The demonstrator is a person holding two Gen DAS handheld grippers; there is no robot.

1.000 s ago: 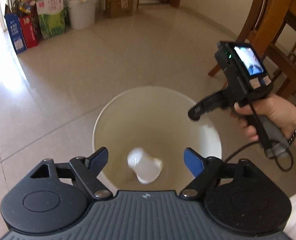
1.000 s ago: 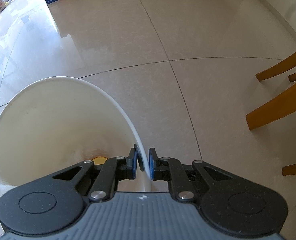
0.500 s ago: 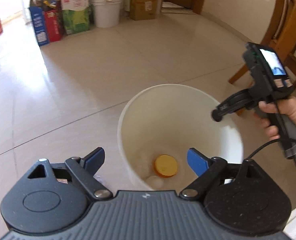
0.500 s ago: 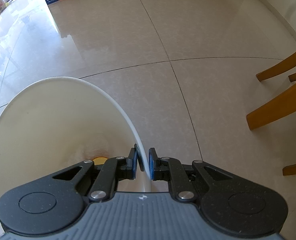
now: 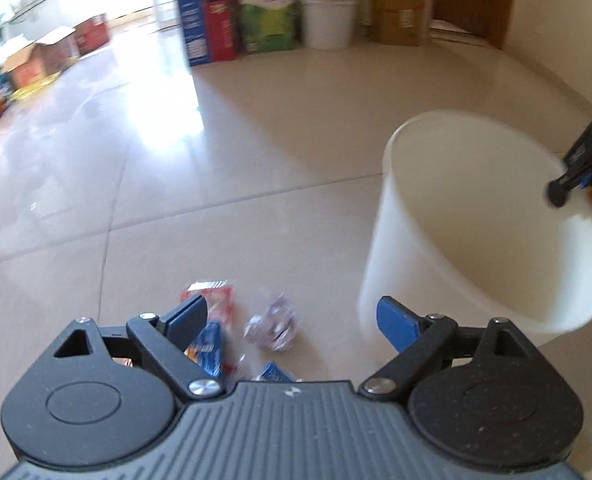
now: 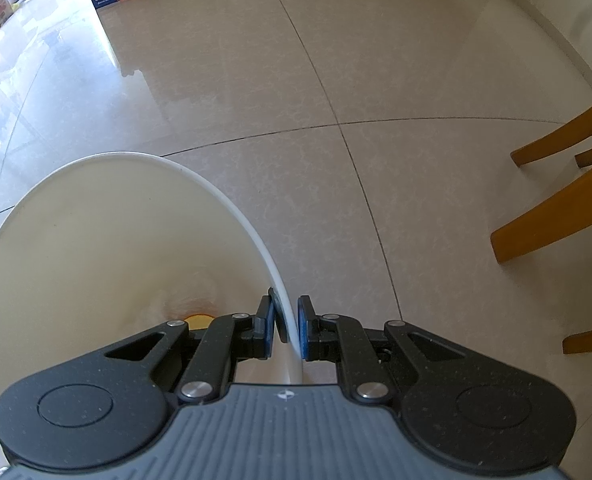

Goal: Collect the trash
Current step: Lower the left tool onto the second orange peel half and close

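A white bucket (image 5: 491, 216) stands on the tiled floor at the right of the left wrist view. My right gripper (image 6: 286, 325) is shut on the bucket's rim (image 6: 256, 236); its tip (image 5: 567, 188) shows at the rim's far right edge. An orange item (image 6: 199, 319) peeks out at the bucket's bottom. My left gripper (image 5: 292, 318) is open and empty above floor trash: a crumpled silvery wrapper (image 5: 274, 322) between the fingers, a red and blue packet (image 5: 214, 320) by the left finger, a blue scrap (image 5: 276, 374) near the gripper body.
Cartons (image 5: 224, 24), a white pail (image 5: 327, 16) and a cardboard box (image 5: 399, 12) line the far wall. More boxes (image 5: 36, 60) lie at the far left. Wooden chair legs (image 6: 555, 208) stand at the right of the right wrist view.
My left gripper has swung left, away from over the bucket's mouth, and now hangs over the wrappers on the floor. The right gripper has kept its hold on the rim.
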